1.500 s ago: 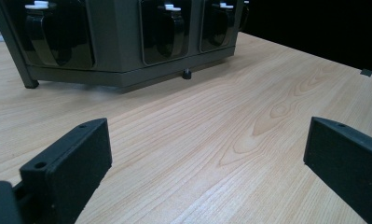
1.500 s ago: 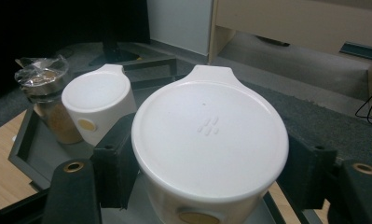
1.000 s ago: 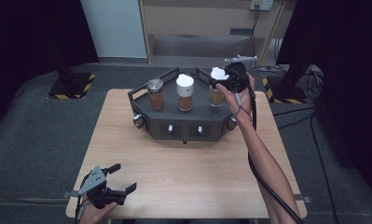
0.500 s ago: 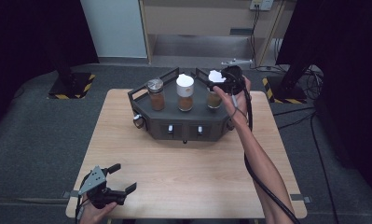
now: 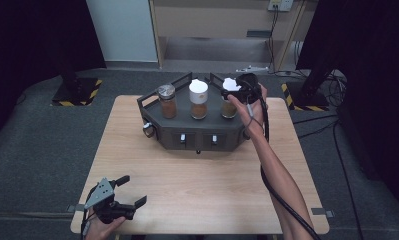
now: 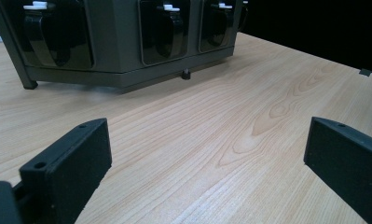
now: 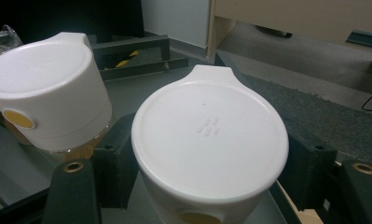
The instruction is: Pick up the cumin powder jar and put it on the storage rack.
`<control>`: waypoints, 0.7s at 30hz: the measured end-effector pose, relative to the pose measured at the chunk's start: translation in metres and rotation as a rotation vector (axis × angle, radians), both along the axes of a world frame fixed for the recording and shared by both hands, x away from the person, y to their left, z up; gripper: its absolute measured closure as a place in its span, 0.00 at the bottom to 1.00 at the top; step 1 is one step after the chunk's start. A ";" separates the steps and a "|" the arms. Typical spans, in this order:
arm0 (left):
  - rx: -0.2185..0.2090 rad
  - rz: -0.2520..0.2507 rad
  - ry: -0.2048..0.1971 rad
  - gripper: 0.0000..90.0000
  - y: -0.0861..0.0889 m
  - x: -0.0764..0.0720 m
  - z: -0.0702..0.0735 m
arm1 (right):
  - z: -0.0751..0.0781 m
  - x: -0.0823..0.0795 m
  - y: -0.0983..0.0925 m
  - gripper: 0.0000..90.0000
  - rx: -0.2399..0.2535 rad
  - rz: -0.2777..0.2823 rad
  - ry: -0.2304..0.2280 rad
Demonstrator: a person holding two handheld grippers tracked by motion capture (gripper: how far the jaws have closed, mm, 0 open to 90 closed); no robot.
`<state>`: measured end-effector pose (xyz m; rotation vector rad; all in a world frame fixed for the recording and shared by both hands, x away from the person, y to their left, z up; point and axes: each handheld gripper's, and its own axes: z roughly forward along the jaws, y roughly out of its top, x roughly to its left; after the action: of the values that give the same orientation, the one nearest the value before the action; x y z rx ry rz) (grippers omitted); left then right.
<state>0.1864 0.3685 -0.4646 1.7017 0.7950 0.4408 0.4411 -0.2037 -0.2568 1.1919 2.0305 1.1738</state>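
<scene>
A dark rack [image 5: 197, 137] at the back of the table holds three spice jars. The left jar [image 5: 167, 101] has a metal cap and the middle jar [image 5: 198, 99] a white cap. My right gripper [image 5: 235, 90] is shut on the white lid [image 5: 230, 83] directly over the right jar [image 5: 229, 109]. Whether the lid sits on the jar I cannot tell. In the right gripper view the lid [image 7: 209, 135] lies between the pads [image 7: 116, 161], and the middle jar's cap [image 7: 48, 93] stands to its left. My left gripper [image 5: 132, 190] rests open near the front left corner, its jaws wide apart over bare wood [image 6: 209, 163].
The rack's front [image 6: 113, 51] has black levers with white tips. The wooden table [image 5: 207, 185] stretches between rack and front edge. The right gripper's black cable [image 5: 267, 175] runs along the person's forearm. A cabinet [image 5: 212, 25] stands behind the table.
The right gripper, with the white lid in it, has shifted slightly to the left and down over the right jar. The left gripper has stayed where it was.
</scene>
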 end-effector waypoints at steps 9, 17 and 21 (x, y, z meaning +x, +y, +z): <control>0.002 0.001 0.000 0.00 0.000 0.000 0.000 | -0.005 0.001 -0.001 0.34 0.007 -0.003 0.004; 0.004 0.000 0.000 0.00 0.000 0.000 0.000 | -0.008 0.000 -0.004 0.34 0.018 -0.003 -0.002; 0.003 0.001 0.000 0.00 0.000 0.000 0.000 | -0.009 0.000 -0.004 0.34 0.022 -0.003 -0.008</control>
<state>0.1866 0.3687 -0.4643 1.7044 0.7956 0.4430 0.4407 -0.2081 -0.2662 1.1987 2.0142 1.2011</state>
